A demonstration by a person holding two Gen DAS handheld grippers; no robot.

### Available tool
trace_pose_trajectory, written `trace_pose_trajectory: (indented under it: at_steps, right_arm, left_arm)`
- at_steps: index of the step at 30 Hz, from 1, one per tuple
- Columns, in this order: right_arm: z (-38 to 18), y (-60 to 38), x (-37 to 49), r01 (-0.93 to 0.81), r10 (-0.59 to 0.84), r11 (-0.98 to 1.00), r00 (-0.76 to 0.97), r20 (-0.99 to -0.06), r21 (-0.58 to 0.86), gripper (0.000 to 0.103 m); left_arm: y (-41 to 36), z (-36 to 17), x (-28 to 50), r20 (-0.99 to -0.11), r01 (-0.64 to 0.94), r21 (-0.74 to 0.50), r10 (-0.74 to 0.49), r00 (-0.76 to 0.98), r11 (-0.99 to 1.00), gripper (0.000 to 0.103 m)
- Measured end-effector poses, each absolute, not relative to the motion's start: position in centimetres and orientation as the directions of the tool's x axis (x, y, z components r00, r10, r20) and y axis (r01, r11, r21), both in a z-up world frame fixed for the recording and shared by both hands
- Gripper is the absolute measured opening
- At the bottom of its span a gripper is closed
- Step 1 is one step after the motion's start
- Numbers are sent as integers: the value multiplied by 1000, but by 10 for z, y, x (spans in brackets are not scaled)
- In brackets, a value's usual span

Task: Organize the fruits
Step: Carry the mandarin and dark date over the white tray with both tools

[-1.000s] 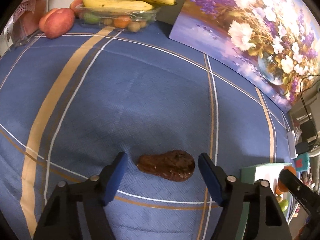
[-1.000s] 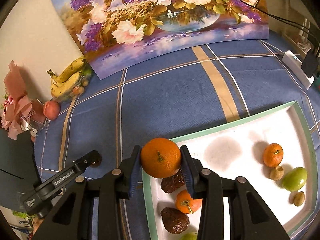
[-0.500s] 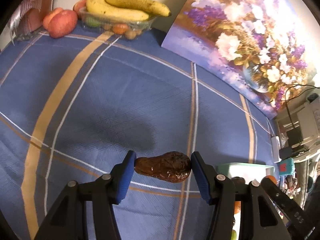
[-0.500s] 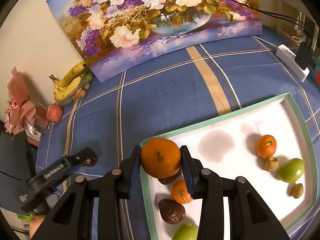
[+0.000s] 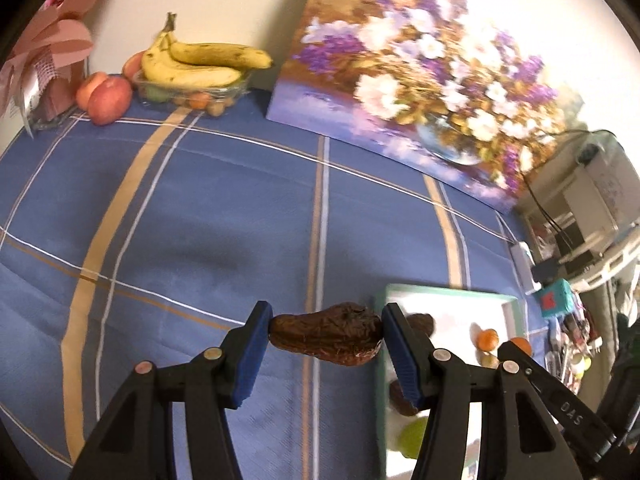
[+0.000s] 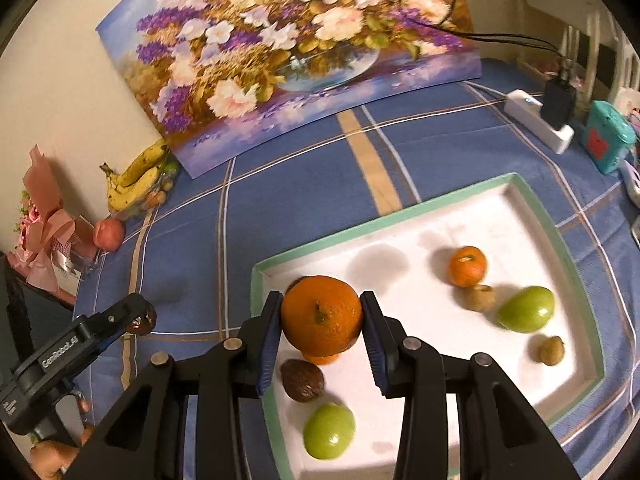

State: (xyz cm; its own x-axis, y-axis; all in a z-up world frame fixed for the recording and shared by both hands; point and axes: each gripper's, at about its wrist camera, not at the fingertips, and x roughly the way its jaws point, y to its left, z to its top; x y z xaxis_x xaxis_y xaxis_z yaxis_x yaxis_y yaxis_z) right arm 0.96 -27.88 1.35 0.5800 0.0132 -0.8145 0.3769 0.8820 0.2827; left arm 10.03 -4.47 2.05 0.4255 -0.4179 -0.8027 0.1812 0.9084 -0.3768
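Note:
My left gripper (image 5: 325, 338) is shut on a wrinkled brown date (image 5: 326, 338) and holds it above the blue cloth, just left of the white tray (image 5: 444, 294). My right gripper (image 6: 321, 320) is shut on a large orange (image 6: 321, 314) and holds it over the near left part of the tray (image 6: 384, 224). In the tray lie a small tangerine (image 6: 467, 266), two green fruits (image 6: 526, 308) (image 6: 329, 431), a brown date (image 6: 302, 380) and two small brown nuts (image 6: 479, 298). The left gripper also shows in the right wrist view (image 6: 140, 316).
A flower painting (image 6: 300, 48) leans on the wall at the back. Bananas (image 5: 200, 64) on a clear box of fruit and two apples (image 5: 106, 96) stand at the far left by a pink bouquet (image 5: 48, 60). A power strip (image 6: 538, 120) and a teal box (image 6: 608, 136) sit at the right.
My left gripper closed on the date, lifted it off the cloth and carried it right, toward the tray. My right gripper moved the orange further over the tray.

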Motion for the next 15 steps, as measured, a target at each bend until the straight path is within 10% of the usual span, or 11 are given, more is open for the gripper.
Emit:
trace_pose_trajectory:
  at_steps: [15]
  right_arm:
    - [11, -322, -35, 480, -63, 832, 580, -813, 278, 40]
  left_arm:
    - [-116, 26, 49, -813, 352, -337, -458, 360, 873, 60]
